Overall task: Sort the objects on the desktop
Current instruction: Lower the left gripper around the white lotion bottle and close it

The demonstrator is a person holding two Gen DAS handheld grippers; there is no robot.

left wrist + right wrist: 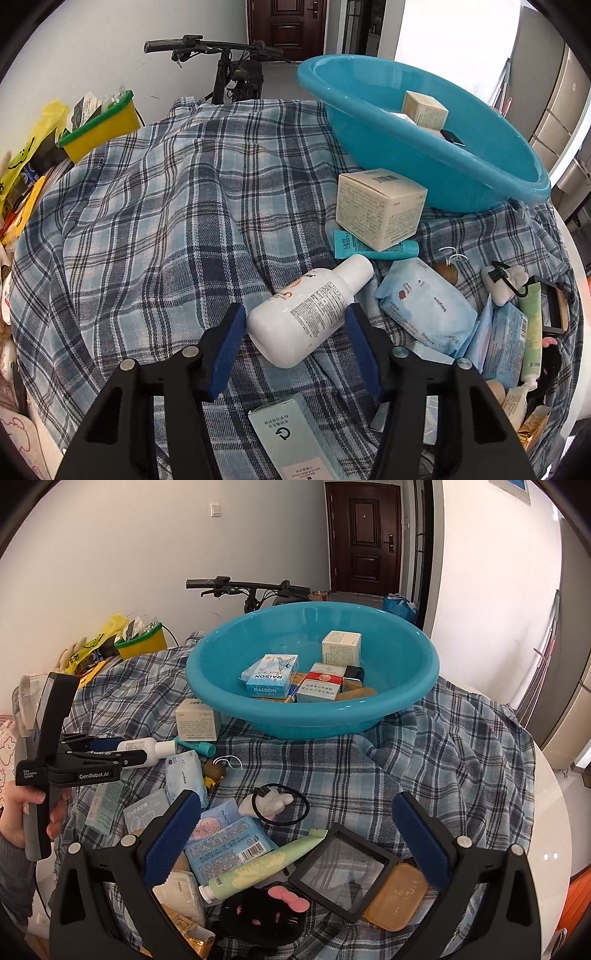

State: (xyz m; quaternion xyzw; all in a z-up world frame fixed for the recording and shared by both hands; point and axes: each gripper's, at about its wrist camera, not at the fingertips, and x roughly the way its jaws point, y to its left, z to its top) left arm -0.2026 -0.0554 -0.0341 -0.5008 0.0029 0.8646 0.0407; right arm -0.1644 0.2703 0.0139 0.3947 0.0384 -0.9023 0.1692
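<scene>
Sorting is partway along: the blue basin (314,686) already holds several small boxes and packets, among them a blue-and-white carton (271,679) and a cream box (341,648). Much remains scattered on the plaid cloth (147,221) over the counter: a cream box (380,206) just beside the basin, a teal tube (376,249), tissue packs, a green tube (266,864), a square black frame (341,875), an amber soap bar (397,897) and a hair tie (284,806).

The left tongs (295,343) point steeply down at the pile, straddling the lower body of a white bottle (310,310) that lies on its side on the cloth. The right-hand pad seems to touch the bottle, while a sliver of cloth shows beside the other, so the tongs look not quite clamped. In the right wrist view a person's hand (22,819) grips the handle of that tool.

The right tongs (295,849) hang spread wide and empty over the near clutter, tilted downward.
</scene>
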